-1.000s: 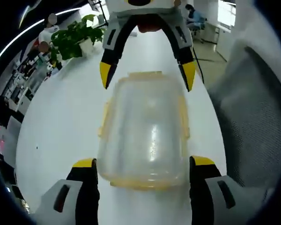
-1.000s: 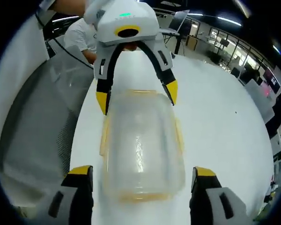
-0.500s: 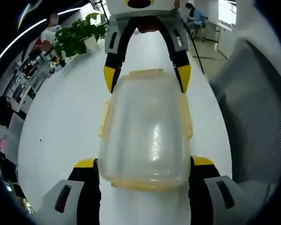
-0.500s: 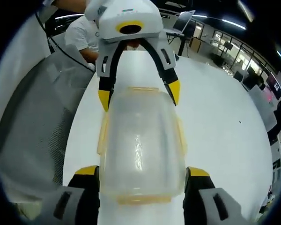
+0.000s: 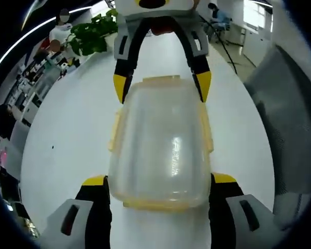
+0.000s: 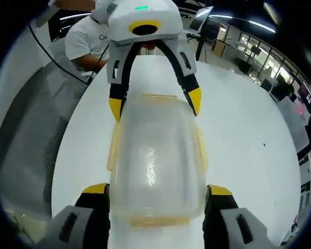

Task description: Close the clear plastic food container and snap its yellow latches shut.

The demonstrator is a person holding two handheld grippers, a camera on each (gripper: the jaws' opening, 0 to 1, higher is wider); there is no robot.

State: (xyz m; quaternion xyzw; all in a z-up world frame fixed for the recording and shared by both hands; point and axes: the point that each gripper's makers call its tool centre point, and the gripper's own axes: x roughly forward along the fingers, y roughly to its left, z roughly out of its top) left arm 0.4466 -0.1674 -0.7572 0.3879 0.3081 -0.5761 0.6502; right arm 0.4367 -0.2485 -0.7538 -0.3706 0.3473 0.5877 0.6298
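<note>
A clear plastic food container (image 5: 160, 140) with its lid on lies lengthwise on the white table (image 5: 67, 140). Its yellow side latches (image 5: 114, 129) flare outward. My left gripper (image 5: 159, 181) holds the near end, both yellow-tipped jaws pressed against the container's sides. Opposite it, my right gripper (image 5: 160, 83) clamps the far end. In the right gripper view the container (image 6: 155, 155) runs away from me. There my right gripper (image 6: 156, 191) grips the near end and my left gripper (image 6: 154, 102) grips the far corners. A yellow latch (image 6: 113, 145) sticks out on the left side.
A potted plant (image 5: 90, 36) stands at the table's far end. A grey mesh chair (image 5: 295, 129) sits beside the table, also seen as a chair (image 6: 26, 140) in the right gripper view. A person in a white shirt (image 6: 88, 41) sits beyond the table.
My right gripper's jaws have narrowed from clear of the container to pressing on its end. Both cameras shifted slightly; the container stays on the table.
</note>
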